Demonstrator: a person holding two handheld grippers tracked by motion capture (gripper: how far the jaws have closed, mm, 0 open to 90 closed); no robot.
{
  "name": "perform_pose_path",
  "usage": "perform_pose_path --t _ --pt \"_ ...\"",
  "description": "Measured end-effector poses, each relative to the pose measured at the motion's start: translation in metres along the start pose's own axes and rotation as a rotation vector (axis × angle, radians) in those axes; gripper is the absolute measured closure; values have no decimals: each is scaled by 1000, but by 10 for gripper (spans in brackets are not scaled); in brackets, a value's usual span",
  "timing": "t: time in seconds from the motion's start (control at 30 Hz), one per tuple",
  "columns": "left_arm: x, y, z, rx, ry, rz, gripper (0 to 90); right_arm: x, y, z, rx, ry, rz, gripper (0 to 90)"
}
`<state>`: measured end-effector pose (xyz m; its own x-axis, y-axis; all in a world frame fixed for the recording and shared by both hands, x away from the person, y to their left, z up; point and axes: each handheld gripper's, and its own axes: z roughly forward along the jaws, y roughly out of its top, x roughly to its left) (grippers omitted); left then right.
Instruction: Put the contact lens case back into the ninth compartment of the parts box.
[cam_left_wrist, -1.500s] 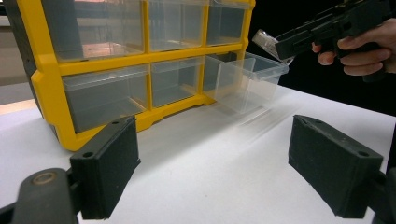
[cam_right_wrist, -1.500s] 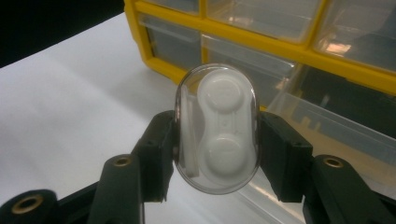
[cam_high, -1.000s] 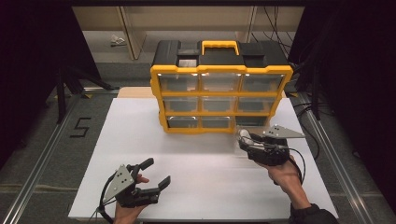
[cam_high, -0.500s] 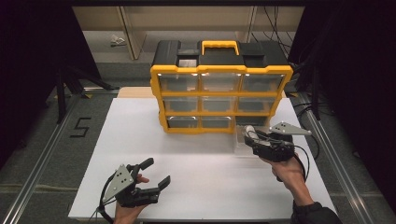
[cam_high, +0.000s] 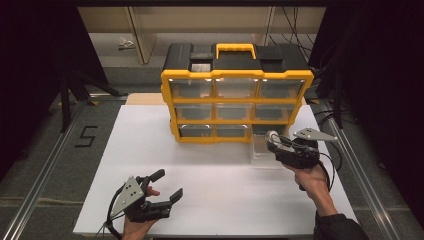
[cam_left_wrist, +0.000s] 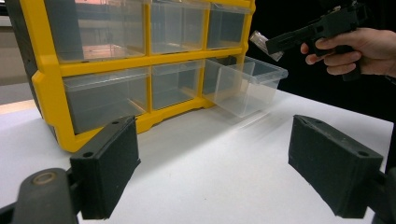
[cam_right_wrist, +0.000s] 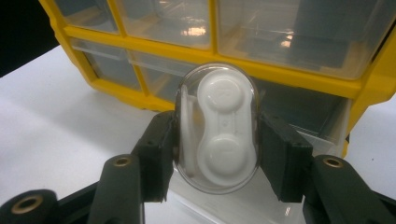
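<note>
Right gripper (cam_right_wrist: 217, 154): clamped on a clear oval case (cam_right_wrist: 216, 133) with a white insert, held above the pulled-out drawer (cam_high: 264, 150).
Left gripper (cam_high: 165, 187): jaws wide apart, holding nothing, low at the near left of the bench (cam_high: 210, 170).
Drawer: bottom right of the yellow cabinet (cam_high: 235, 95), slid out toward the near side.

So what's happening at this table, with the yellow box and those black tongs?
A person holds a gripper in each hand. The right gripper is shut on a small clear case with a white insert, held just above an open drawer at the bottom right of the yellow drawer cabinet. The other drawers look shut. The left gripper rests open over the white table, holding nothing.
</note>
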<state>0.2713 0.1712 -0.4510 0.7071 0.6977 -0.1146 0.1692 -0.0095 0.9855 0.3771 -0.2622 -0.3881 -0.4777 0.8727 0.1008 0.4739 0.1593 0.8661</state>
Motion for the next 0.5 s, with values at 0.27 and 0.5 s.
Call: perform_pose_path --t 0.27,0.5 --pt "0 0 0 0 -1 1 158 -4 -1 7 10 -12 14 496" --pt "0 0 0 1 1 0 158 -6 -1 13 20 -26 23 496"
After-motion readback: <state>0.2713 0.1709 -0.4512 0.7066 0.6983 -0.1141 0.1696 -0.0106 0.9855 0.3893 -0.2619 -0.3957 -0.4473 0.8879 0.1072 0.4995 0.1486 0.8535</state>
